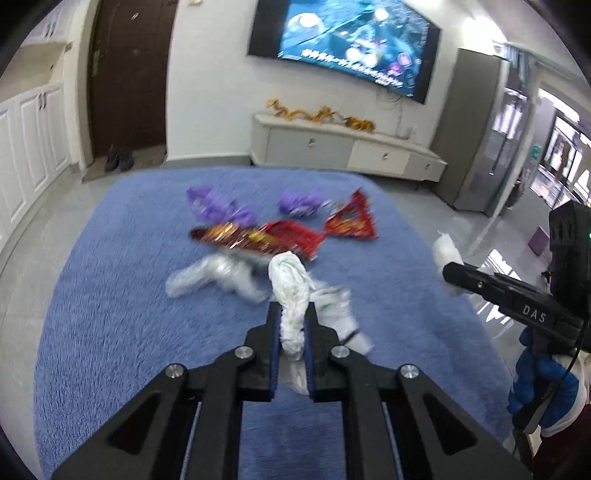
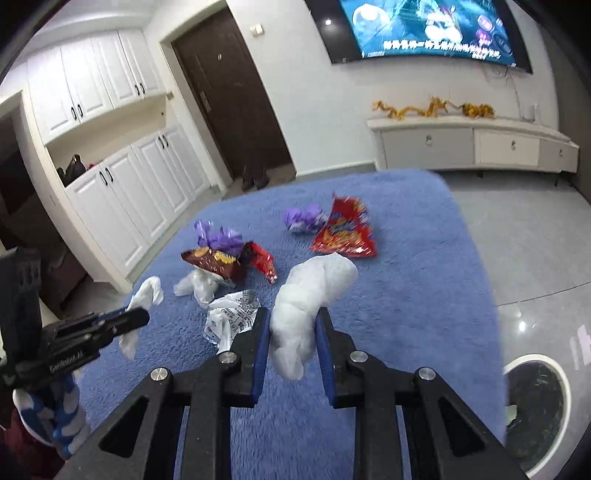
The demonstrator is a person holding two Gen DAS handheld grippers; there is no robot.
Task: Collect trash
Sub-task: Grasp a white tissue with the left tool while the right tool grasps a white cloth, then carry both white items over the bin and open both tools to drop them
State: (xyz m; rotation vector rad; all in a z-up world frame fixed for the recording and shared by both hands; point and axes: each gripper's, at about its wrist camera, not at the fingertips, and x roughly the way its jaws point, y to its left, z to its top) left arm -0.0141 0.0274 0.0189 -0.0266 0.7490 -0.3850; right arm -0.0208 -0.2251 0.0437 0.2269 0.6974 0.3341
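"DAS" in white letters on the side of the right gripper (image 1: 448, 275), right edge of the left wrist view. "GenRobot.AI", small and barely legible, on the left gripper (image 2: 142, 316), lower left of the right wrist view. TV (image 2: 424, 29) subtitles and wrapper print unreadable.

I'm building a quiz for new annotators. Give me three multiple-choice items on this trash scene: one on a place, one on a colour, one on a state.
1. Where is the bin?
A. floor, right of the rug
B. on the TV cabinet
C. middle of the rug

2. What colour is the rug?
A. green
B. blue
C. beige

3. What is the left gripper doing?
A. open, empty
B. resting on the rug
C. shut on a white tissue

Key: A, the bin stands on the tiles beside the rug; B, its pile is blue; C, the left gripper clamps the white tissue, as the right gripper clamps a white wad.
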